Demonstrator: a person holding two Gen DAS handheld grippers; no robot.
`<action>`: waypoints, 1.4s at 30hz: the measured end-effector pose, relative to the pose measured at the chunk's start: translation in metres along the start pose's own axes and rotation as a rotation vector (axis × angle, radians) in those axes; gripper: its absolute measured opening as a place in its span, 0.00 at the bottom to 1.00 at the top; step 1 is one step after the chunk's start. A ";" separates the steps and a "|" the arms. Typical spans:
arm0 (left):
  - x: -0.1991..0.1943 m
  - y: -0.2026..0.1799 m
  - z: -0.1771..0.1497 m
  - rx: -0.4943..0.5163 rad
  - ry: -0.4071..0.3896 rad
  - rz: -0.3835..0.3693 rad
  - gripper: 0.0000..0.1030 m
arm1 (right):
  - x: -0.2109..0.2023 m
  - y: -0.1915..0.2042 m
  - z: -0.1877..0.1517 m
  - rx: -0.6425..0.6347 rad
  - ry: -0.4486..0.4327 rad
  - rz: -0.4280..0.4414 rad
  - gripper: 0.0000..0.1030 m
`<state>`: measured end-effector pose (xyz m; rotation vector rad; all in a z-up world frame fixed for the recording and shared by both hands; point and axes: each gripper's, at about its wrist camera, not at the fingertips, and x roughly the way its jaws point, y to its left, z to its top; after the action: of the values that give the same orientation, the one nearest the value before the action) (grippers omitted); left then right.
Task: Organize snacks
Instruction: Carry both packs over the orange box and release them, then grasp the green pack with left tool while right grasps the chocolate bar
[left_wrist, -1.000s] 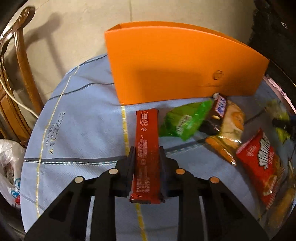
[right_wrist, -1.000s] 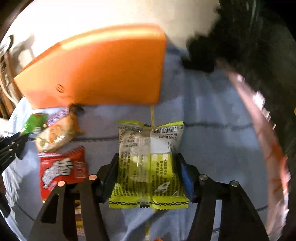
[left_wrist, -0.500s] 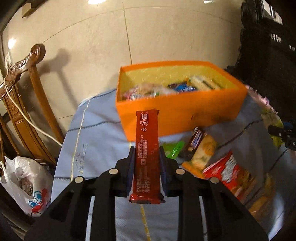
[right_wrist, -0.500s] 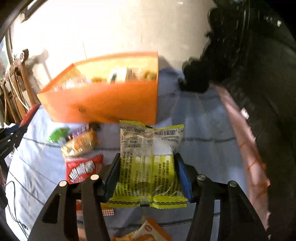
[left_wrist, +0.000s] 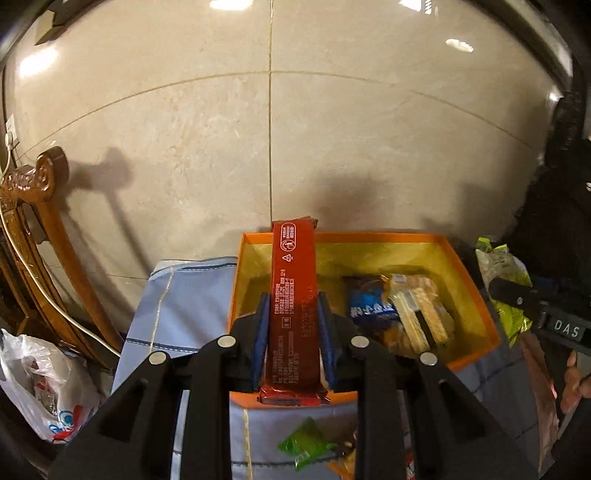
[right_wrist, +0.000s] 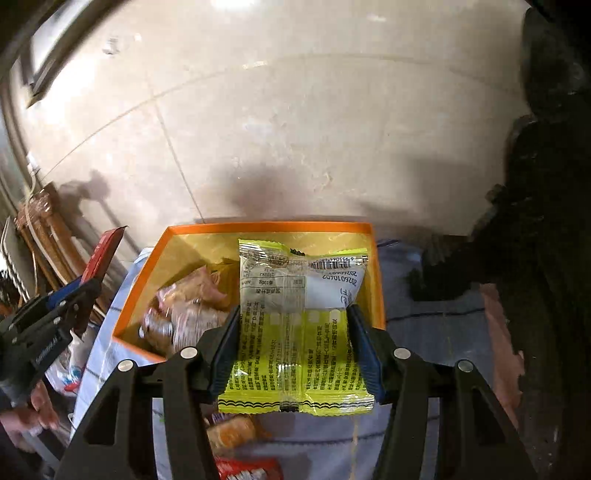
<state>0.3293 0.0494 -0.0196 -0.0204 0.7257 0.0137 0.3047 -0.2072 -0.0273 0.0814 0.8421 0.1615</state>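
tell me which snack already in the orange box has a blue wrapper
The dark blue packet lying in the middle of the orange box, just left of the clear-wrapped cracker pack. The snacks around it are tan or clear-wrapped.

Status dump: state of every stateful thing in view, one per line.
left gripper: shut on red bar
red bar: held upright above the box
right gripper: shut on yellow-green packet
yellow-green packet: held above the box
orange box: open, partly filled with snacks
green packet: lying loose on the cloth
white plastic bag: slumped beside the chair
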 end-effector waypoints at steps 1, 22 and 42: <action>0.004 -0.001 0.002 0.000 0.010 0.006 0.23 | 0.007 -0.001 0.003 0.023 0.011 0.015 0.56; 0.017 0.008 -0.026 0.032 0.061 -0.009 0.96 | -0.001 -0.016 -0.042 -0.042 0.075 -0.099 0.97; -0.029 0.047 -0.187 0.273 0.193 0.144 0.96 | 0.129 0.098 -0.164 0.050 0.218 -0.156 0.97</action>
<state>0.1826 0.0916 -0.1412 0.2946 0.9155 0.0509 0.2560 -0.0871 -0.2181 0.0449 1.0661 0.0019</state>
